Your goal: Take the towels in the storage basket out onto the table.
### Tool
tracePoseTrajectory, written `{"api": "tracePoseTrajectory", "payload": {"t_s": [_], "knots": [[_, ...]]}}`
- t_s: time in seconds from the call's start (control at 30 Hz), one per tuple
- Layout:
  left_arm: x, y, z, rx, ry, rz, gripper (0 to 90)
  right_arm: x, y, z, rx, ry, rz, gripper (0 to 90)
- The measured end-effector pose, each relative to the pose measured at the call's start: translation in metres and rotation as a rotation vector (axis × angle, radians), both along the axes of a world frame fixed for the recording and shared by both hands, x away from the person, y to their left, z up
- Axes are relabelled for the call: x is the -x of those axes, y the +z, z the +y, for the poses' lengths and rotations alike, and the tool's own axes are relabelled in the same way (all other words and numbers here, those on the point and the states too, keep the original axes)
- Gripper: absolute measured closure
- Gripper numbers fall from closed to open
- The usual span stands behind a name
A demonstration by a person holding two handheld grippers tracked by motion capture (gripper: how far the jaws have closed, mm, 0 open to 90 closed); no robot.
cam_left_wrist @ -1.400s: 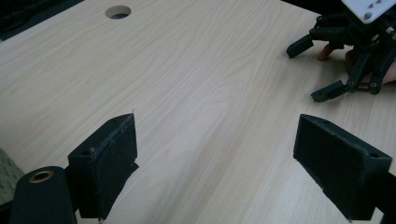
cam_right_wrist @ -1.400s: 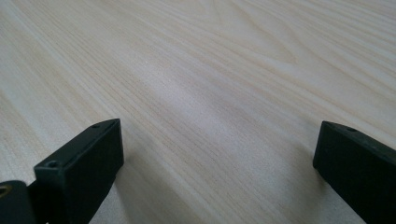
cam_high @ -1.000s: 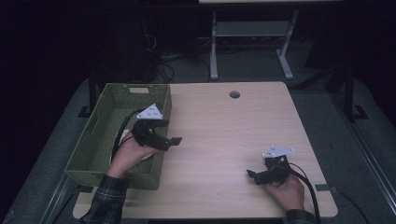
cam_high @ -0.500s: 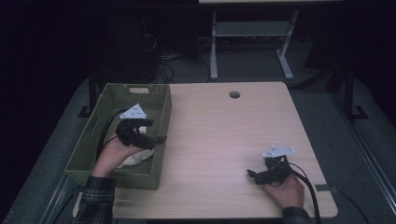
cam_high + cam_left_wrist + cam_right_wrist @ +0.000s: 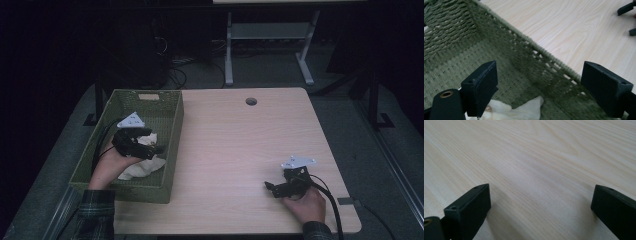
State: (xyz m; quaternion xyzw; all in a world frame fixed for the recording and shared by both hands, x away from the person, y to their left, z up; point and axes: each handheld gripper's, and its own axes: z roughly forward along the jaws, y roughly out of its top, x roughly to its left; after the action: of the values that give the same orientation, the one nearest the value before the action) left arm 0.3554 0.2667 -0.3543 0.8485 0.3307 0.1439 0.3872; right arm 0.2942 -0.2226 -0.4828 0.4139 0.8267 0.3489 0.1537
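a wooden tabletop seen from above, with a green woven basket standing along its edge at 9 o'clock. a crumpled white cloth lies on the basket floor, towards the near end.

the left claw, held in a person's hand, hovers inside the basket just above the cloth. a second ago it was over the basket's right wall, partly above the bare wood; it has since swung inward, towards 9 o'clock, and now sits squarely over the cloth. in the left gripper view its jaws stand wide apart, gripping nothing, with the white cloth showing low between them, the basket wall beyond.

the right claw rests on the tabletop at about 5 o'clock, well apart from the basket, in the same spot as before. its jaws are spread too, with bare wood grain between them.

the inward move suggests the left claw is lining up to come down and pinch the cloth; no grip has been made yet.
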Motion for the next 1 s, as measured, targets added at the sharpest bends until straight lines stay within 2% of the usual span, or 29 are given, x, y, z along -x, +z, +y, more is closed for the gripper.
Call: {"api": "tracePoseTrajectory", "payload": {"t_s": [0.33, 0.47, 0.57, 0.73, 0.87, 1.0], "knots": [[-0.009, -0.018, 0.017, -0.052, 0.041, 0.025, 13.5, 0.000, 0.000, 0.000, 0.001, 0.000, 0.000, 2.1], [-0.011, -0.023, 0.025, -0.053, 0.065, 0.036, 13.4, 0.000, 0.000, 0.000, 0.001, 0.000, 0.000, 2.1], [-0.012, -0.027, 0.032, -0.054, 0.101, 0.041, 13.5, 0.000, 0.000, 0.000, 0.000, 0.000, 0.000, 2.1], [-0.015, -0.034, 0.039, -0.076, 0.133, 0.059, 13.5, 0.000, 0.000, 0.000, 0.001, 0.000, 0.000, 2.1], [-0.017, -0.039, 0.041, -0.109, 0.142, 0.078, 13.4, 0.000, 0.000, 0.000, 0.000, 0.000, 0.000, 2.1], [-0.021, -0.045, 0.042, -0.172, 0.155, 0.094, 13.4, 0.000, 0.000, 0.000, 0.000, 0.000, 0.000, 2.2]]}}
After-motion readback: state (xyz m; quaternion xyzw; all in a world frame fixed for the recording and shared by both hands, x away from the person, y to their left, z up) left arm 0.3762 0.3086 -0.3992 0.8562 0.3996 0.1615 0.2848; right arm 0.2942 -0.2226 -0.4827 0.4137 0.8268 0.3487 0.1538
